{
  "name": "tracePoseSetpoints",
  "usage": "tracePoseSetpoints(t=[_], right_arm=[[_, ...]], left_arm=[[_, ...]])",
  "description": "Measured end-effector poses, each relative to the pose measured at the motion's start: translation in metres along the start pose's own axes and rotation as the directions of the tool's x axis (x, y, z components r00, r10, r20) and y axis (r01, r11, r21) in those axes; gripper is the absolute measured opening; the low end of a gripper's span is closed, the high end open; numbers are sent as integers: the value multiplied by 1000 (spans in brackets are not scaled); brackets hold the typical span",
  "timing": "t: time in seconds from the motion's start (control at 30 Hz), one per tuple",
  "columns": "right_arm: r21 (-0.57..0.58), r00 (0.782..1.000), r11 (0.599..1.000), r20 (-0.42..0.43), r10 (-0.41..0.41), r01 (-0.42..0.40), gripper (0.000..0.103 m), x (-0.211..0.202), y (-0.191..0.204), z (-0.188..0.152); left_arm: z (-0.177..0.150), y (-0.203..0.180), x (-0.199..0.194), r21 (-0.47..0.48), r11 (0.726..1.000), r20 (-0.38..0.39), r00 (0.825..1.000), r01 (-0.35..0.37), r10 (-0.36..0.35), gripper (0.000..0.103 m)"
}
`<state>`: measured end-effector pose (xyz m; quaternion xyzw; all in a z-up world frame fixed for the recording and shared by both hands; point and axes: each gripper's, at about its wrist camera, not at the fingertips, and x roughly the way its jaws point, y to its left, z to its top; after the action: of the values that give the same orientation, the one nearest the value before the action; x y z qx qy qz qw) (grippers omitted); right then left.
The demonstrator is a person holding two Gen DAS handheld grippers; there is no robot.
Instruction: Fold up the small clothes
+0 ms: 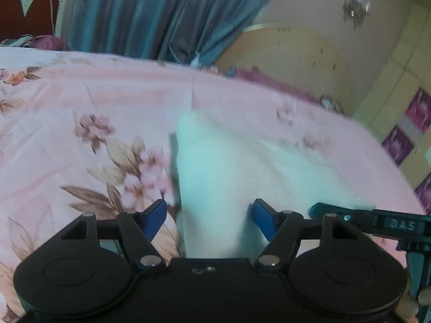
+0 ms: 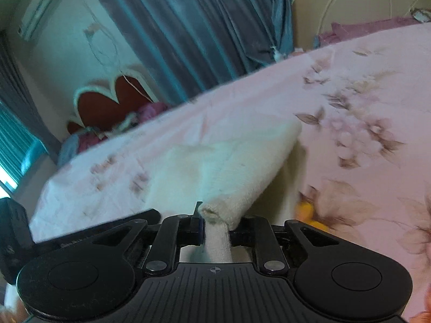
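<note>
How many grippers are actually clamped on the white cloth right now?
1. The right gripper is shut on the white cloth. The left gripper is open, its fingers either side of the cloth's edge.

From my left wrist view, the small white fleece garment (image 1: 215, 177) lies on the pink floral bedsheet (image 1: 80, 113) and runs straight between the fingers of my left gripper (image 1: 208, 218), which stand apart on either side of it. My right gripper (image 1: 363, 215) sits at the garment's right edge. Behind the bed hangs the blue-grey curtain (image 1: 150, 13) — the red scalloped headboard (image 1: 27, 8) to its left, the round-topped cream cabinet (image 1: 291, 56) to its right.

In the right wrist view, the right gripper (image 2: 215, 231) pinches a bunched corner of the garment (image 2: 226, 161), the rest spreading ahead over the sheet (image 2: 363, 94).
</note>
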<state>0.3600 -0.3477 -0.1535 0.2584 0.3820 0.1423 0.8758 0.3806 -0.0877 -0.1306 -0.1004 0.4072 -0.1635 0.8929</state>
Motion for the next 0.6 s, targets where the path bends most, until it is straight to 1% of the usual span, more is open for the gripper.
tracePoseSetpoints(t=[0.07,0.13,0.2,0.23,0.27,0.3,0.33,0.4,0.47,0.6], right_arm=[[61,1000,998,-26,17,-15,15,8,-17,-2],[118,999,992,-17,39,-37,16,5,-24,1],[125,1000,992,1,27,-27,20,-5,-22,3],[121,1000,992,11,19,-20,26,-10,-21,4],[121,1000,993,21,11,-13,30,-15,-21,6],[124,999,992,33,3,-7,38,-21,-21,7],[124,999,992,44,-4,-2,44,-25,-22,8],[118,998,993,59,-25,18,44,-27,-23,9],[110,997,992,52,-62,56,44,-20,-20,16],[140,997,989,42,-64,57,44,0,-25,26]], left_arm=[[-5,-3,7,-5,1000,-19,1000,0,0,72],[-7,-4,8,-13,1000,-20,1000,-13,12,73],[-7,-4,7,-15,1000,-23,1000,-19,18,73],[-6,-4,7,-15,1000,-25,1000,-19,19,73],[-6,-3,6,-17,1000,-28,999,-17,17,73],[-5,-2,5,-25,1000,-31,999,-14,13,73],[-4,-1,4,-33,999,-33,999,-12,11,73],[-3,-1,3,-47,999,-34,999,-11,10,72],[-4,-4,4,-41,999,-36,999,-10,8,72],[-12,-8,8,-49,999,-42,999,-4,2,71]])
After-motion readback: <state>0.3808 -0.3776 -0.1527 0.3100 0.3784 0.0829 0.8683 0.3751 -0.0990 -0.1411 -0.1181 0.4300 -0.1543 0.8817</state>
